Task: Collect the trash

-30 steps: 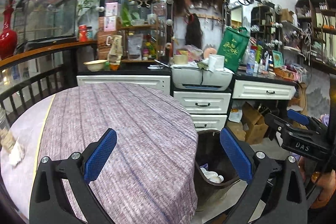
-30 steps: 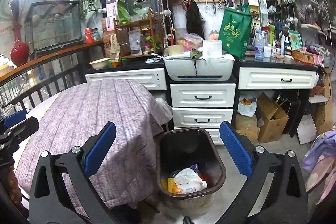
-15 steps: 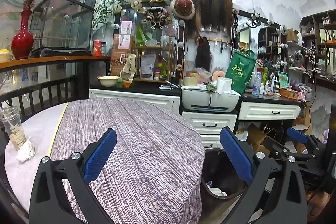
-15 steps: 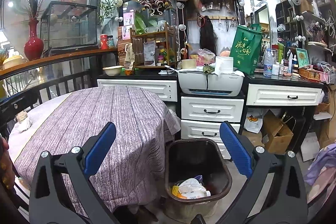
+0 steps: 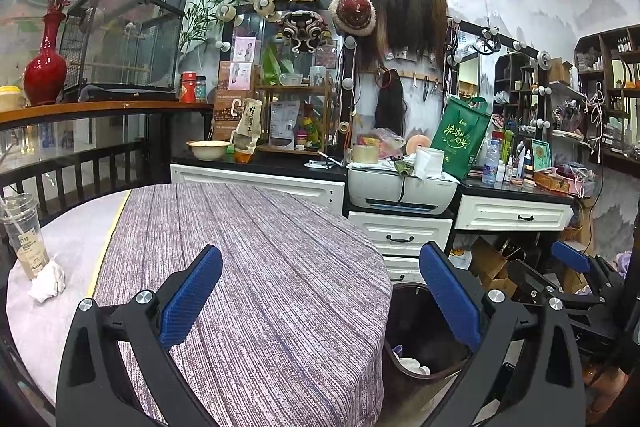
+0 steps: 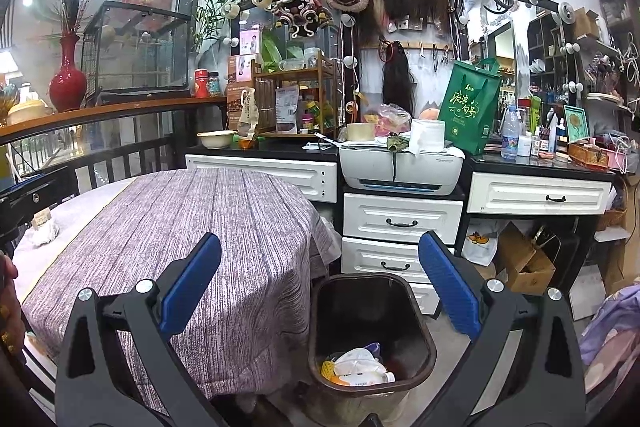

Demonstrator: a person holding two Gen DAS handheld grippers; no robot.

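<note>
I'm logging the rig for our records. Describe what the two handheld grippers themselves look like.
The left gripper and the right gripper look alike: black angular plastic frames with silver round bolt heads at the joints, each carrying two long fingers faced with ribbed bright-blue pads. In the left camera's view the right gripper shows from the side, black with a blue tip. No cables or sleeves are visible.

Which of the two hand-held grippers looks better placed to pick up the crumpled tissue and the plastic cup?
Probably the left hand-held gripper: open and empty, on the side of the table where the crumpled tissue and plastic cup sit. The right hand-held gripper, also open, hangs by the trash bin.
</note>
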